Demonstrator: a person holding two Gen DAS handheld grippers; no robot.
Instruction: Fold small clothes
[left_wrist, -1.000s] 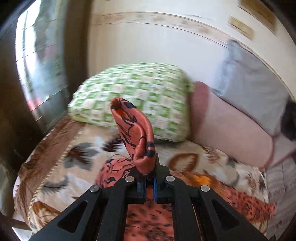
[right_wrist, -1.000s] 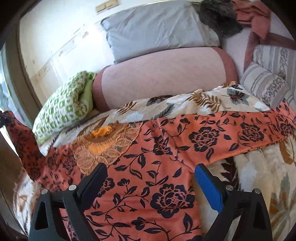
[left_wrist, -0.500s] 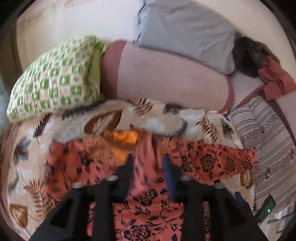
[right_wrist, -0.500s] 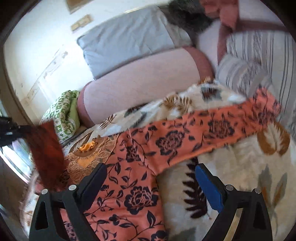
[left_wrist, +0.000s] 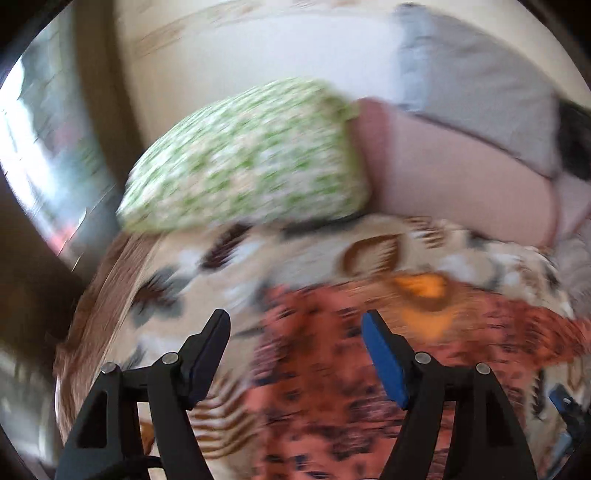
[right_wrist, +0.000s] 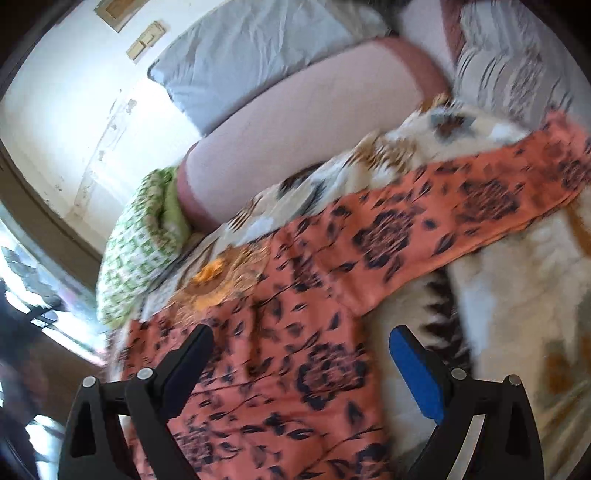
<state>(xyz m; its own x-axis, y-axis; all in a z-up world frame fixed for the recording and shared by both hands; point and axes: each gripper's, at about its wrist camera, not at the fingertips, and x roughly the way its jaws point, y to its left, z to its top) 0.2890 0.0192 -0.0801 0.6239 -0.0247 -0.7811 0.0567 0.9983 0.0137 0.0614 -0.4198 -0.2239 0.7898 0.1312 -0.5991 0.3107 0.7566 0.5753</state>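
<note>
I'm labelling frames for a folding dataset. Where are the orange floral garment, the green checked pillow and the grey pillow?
orange floral garment (right_wrist: 295, 332), right wrist view, body panel.
green checked pillow (left_wrist: 243, 158), left wrist view, top face.
grey pillow (right_wrist: 255, 48), right wrist view, centre.

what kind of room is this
Most likely a bedroom: pillows, one green checked pillow and one grey pillow, lean against the wall at the head of a leaf-print blanket, where an orange floral garment lies spread out.

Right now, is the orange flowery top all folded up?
Not yet. The orange flowery top lies mostly spread on the blanket, one sleeve stretched out flat.
</note>
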